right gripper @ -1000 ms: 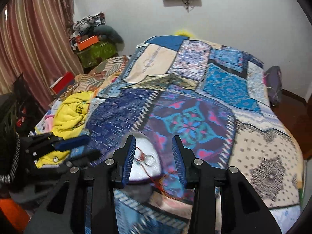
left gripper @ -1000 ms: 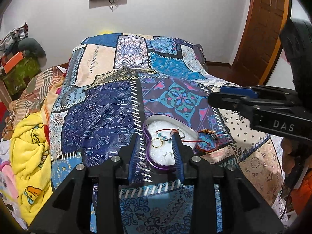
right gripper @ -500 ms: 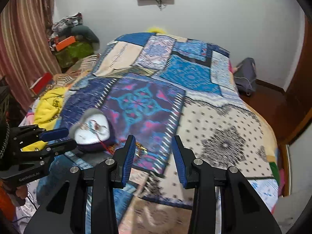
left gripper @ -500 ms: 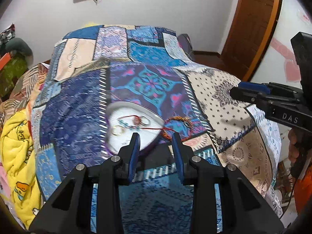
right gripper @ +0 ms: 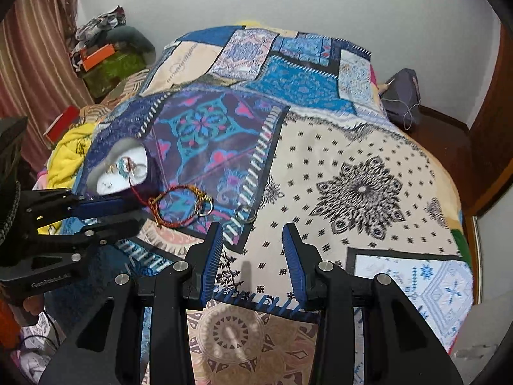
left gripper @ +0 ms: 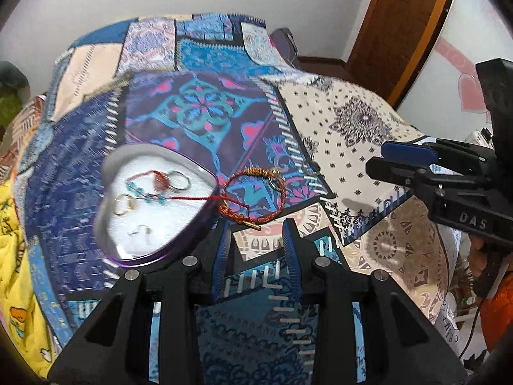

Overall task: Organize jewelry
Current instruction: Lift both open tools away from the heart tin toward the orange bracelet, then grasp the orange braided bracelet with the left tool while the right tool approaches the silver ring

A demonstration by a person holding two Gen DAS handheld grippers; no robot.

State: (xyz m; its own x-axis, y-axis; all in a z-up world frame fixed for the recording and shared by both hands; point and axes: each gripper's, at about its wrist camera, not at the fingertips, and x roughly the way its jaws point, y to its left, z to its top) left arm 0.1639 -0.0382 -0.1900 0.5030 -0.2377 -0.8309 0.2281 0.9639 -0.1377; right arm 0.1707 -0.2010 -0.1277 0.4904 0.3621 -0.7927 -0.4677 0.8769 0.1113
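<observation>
Where the heart-shaped tin [left gripper: 154, 205] sits at left centre of the left wrist view, it holds rings, a blue-beaded piece and a red cord that trails over its rim onto the bed.

Item: red-and-gold braided bracelet [left gripper: 253, 192], lying on the patchwork bedspread [left gripper: 198, 115] just right of the tin, apparently not yet sorted.

Item: loose metal ring [right gripper: 245, 213], on the bedspread near the bracelet, clearest in the right wrist view at lower centre.

Left gripper [left gripper: 256, 243]: jaws apart and empty, just short of the bracelet, likely lined up to collect it.

Right gripper [right gripper: 253, 256]: jaws apart and empty, held over the cream patch.

View notes: left wrist camera shows the tin's contents plainly; right wrist camera shows them small, but adds the curtain [right gripper: 29, 64] and clutter at upper left.
</observation>
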